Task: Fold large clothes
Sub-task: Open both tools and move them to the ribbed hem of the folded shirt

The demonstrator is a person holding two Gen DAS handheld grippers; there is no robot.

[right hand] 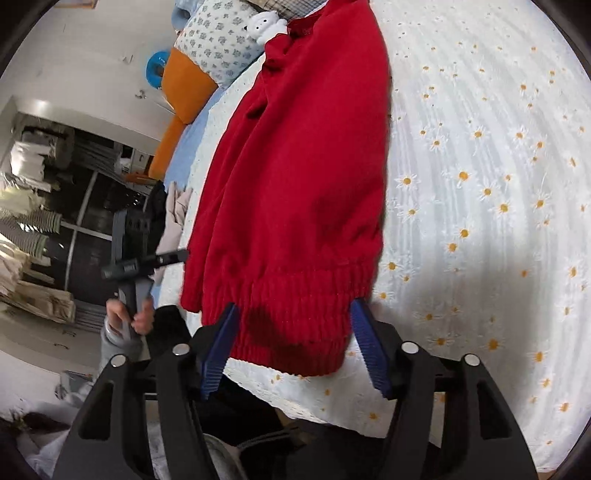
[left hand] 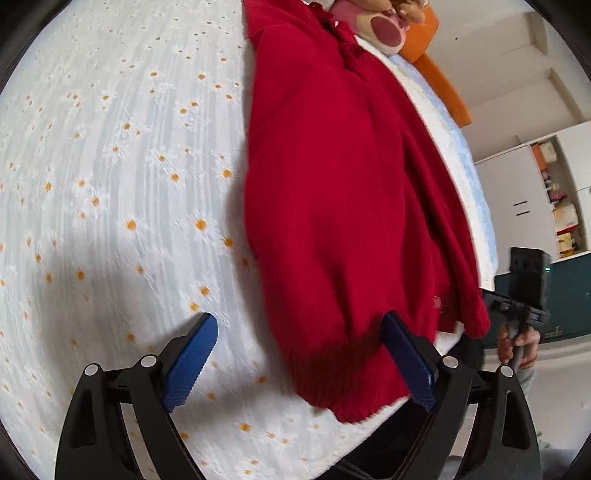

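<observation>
A red knit sweater (left hand: 332, 206) lies folded lengthwise on the white daisy-print bed cover (left hand: 110, 184), close to the bed's edge. My left gripper (left hand: 299, 325) stands open at the near end of the sweater; its right finger (left hand: 406, 354) sits by the red cuff end and its left finger over bare cover. In the right wrist view the sweater (right hand: 303, 177) shows its ribbed hem (right hand: 295, 317) nearest. My right gripper (right hand: 295, 310) is open and straddles that hem, with its pads beside the hem and not pressing on it.
A pink plush toy (left hand: 384, 29) and an orange cushion (left hand: 436, 74) lie past the sweater's collar. A floral pillow (right hand: 218, 48) and a white plush toy (right hand: 264, 24) lie at the head end. The bed edge (left hand: 476, 221) runs beside the sweater. A hand (right hand: 129, 317) grips the other handle.
</observation>
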